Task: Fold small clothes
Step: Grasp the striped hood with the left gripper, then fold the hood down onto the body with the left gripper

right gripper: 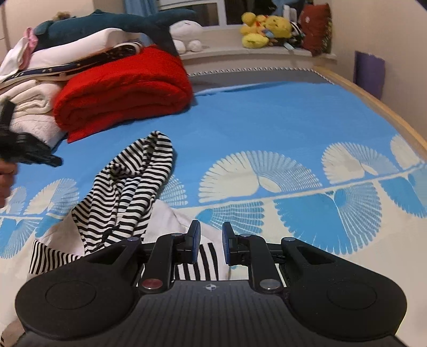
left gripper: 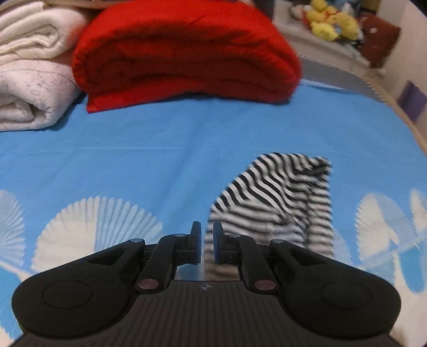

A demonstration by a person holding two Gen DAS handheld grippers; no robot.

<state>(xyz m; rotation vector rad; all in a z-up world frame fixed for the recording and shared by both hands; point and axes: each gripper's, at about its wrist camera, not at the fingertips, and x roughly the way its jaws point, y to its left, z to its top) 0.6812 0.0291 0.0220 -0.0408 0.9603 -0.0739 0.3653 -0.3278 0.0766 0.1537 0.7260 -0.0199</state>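
A small garment lies on the blue bedspread (right gripper: 267, 120), part white cloth (right gripper: 170, 213) and part black-and-white stripes (right gripper: 128, 186); the striped part is bunched up in a ridge. My right gripper (right gripper: 210, 240) hovers over the garment's near end. Its jaws stand a narrow gap apart, and white cloth and a striped hem (right gripper: 202, 264) show flat beneath them, not pinched. My left gripper (left gripper: 206, 240) is shut with nothing in it. It points at the bedspread (left gripper: 160, 149) just left of the striped garment (left gripper: 275, 197). In the right wrist view the left gripper (right gripper: 50, 160) is at the far left edge, apart from the cloth.
A folded red blanket (left gripper: 184, 53) and white bedding (left gripper: 29, 80) are stacked at the head of the bed, with a plush shark (right gripper: 120, 24) on top. Yellow plush toys (right gripper: 264, 29) sit on the window ledge. The bed's wooden edge (right gripper: 387, 112) runs along the right.
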